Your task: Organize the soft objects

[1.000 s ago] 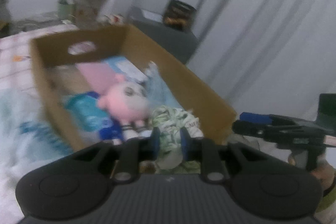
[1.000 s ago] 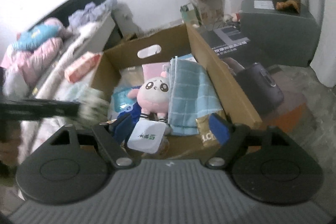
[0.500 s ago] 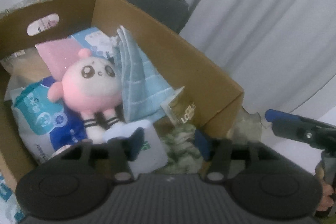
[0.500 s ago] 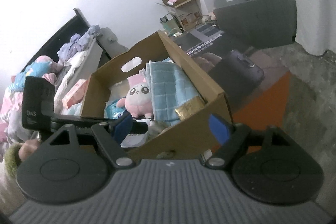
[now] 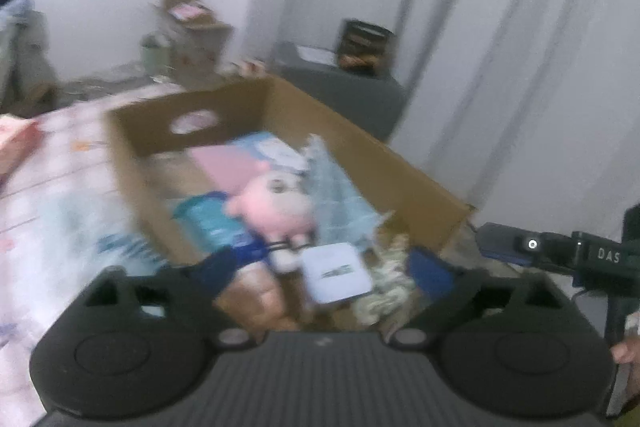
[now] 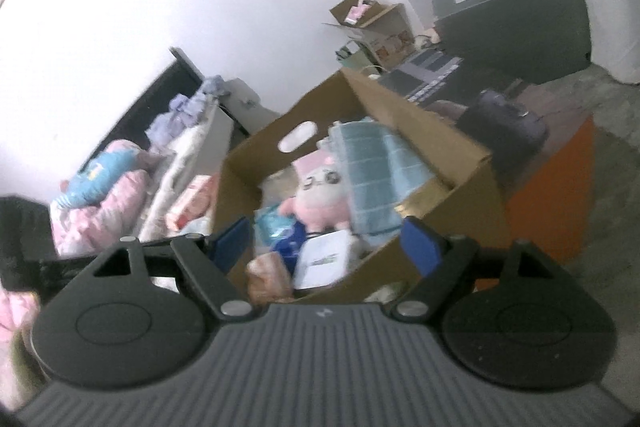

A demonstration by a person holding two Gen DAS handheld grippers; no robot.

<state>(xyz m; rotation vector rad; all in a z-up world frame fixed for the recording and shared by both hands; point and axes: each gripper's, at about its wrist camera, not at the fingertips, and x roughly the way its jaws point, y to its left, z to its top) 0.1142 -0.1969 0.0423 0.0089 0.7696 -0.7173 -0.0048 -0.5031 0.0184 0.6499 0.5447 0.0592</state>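
Seen from the left wrist, blurred by motion: at far left, a pale patterned bedspread (image 5: 52, 187); beside it an open cardboard box (image 5: 400, 167) packed with soft things. Inside the box, from left: a teal and blue soft pack (image 5: 212, 223), a pink plush (image 5: 280, 207) with big eyes, a folded blue towel (image 5: 340, 195) leaning on the right wall, and at the near end a white packet (image 5: 336, 271) next to a green-and-white crumpled cloth (image 5: 384, 291). Left gripper (image 5: 320, 273) poised over the near end of the box, blue pads spread wide, nothing between them. At far right, the right gripper (image 5: 532, 247) seen side-on, outside the box wall. Seen from the right wrist: at left, a bed piled with pink and blue bedding (image 6: 108, 187); in the middle, the same box (image 6: 440, 211) viewed from its near corner, plush (image 6: 316, 199) and towel (image 6: 372, 171) plainly inside; right gripper (image 6: 328, 247) likewise spread wide and empty, held short of the box. Probably between items: both tools free, the box already well filled. Next move likely calls for picking a loose soft item outside the box, perhaps from the bed at left, closing gently on its bulk, then lowering it into a remaining gap without dislodging the leaning towel.
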